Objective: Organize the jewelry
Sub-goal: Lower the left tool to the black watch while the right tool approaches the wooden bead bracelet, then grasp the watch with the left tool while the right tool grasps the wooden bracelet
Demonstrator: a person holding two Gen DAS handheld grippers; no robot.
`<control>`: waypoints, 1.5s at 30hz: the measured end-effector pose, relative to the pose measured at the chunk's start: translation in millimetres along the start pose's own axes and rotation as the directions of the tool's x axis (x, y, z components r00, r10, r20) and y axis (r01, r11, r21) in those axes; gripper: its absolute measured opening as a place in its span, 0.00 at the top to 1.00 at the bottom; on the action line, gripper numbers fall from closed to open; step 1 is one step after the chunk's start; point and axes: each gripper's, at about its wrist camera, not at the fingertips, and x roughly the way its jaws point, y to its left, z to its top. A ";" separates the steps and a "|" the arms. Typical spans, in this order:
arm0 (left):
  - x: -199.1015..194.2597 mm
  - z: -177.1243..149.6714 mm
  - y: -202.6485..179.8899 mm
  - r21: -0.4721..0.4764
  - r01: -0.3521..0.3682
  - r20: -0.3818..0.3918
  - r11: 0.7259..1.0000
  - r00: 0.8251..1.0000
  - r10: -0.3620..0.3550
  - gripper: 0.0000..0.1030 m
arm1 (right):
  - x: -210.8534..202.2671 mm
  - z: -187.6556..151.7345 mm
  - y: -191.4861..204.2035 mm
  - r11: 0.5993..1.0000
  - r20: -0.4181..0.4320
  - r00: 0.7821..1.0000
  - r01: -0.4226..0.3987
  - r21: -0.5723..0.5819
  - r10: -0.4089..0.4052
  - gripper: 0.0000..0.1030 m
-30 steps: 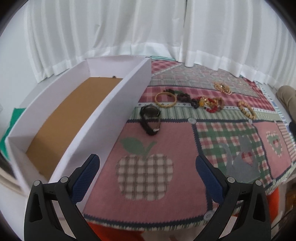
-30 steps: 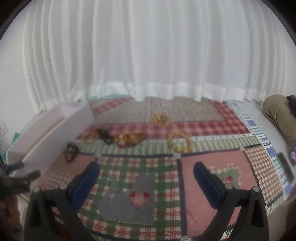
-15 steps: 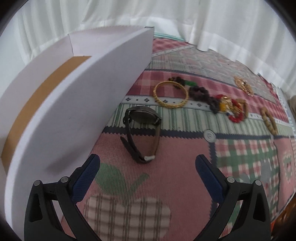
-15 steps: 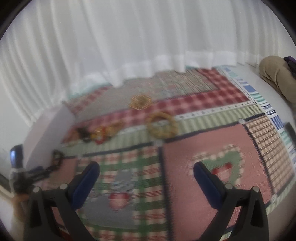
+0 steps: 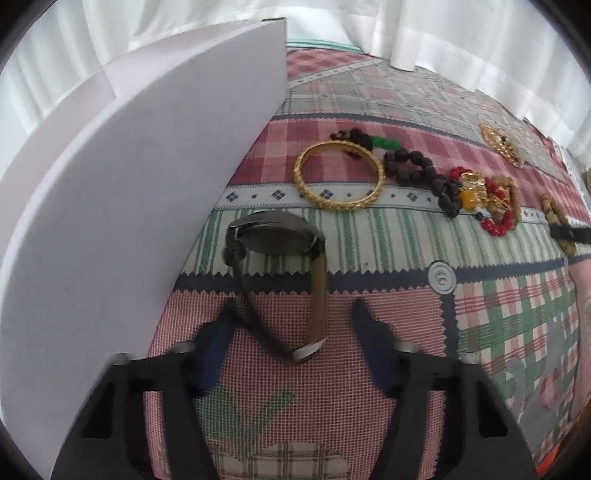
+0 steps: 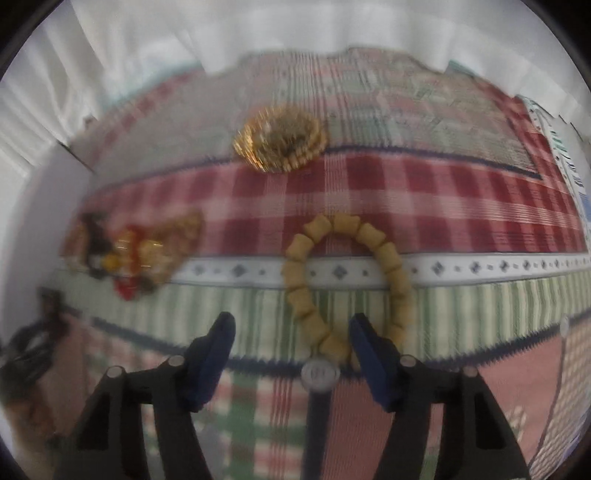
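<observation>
A dark wristwatch [image 5: 275, 240] lies on the patchwork cloth [image 5: 388, 387] beside the white box wall [image 5: 147, 184]. My left gripper [image 5: 293, 326] is open low over the cloth, with the watch strap [image 5: 317, 295] between its fingers. A gold bangle [image 5: 338, 181], dark beads [image 5: 417, 170] and red-and-gold pieces [image 5: 487, 199] lie beyond. My right gripper [image 6: 291, 334] is open, its fingers on either side of the near end of a tan bead bracelet [image 6: 347, 280]. A gold ornament [image 6: 280, 138] lies further back.
The tall white box stands at the left in the left wrist view. White curtains [image 6: 295, 29] hang behind the cloth. A blurred cluster of jewelry [image 6: 136, 251] lies left of the tan bracelet. A round snap [image 6: 319, 373] sits on the cloth seam.
Both grippers have moved forward and down and their jaws have narrowed. The left now straddles the watch strap; the right now straddles the near end of the tan bracelet.
</observation>
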 end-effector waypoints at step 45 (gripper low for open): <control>-210.3 20.4 203.4 -0.306 0.033 0.217 0.952 0.975 0.036 0.97 | -184.8 5.8 382.4 0.712 0.079 0.763 -0.553 -0.432 0.641 0.86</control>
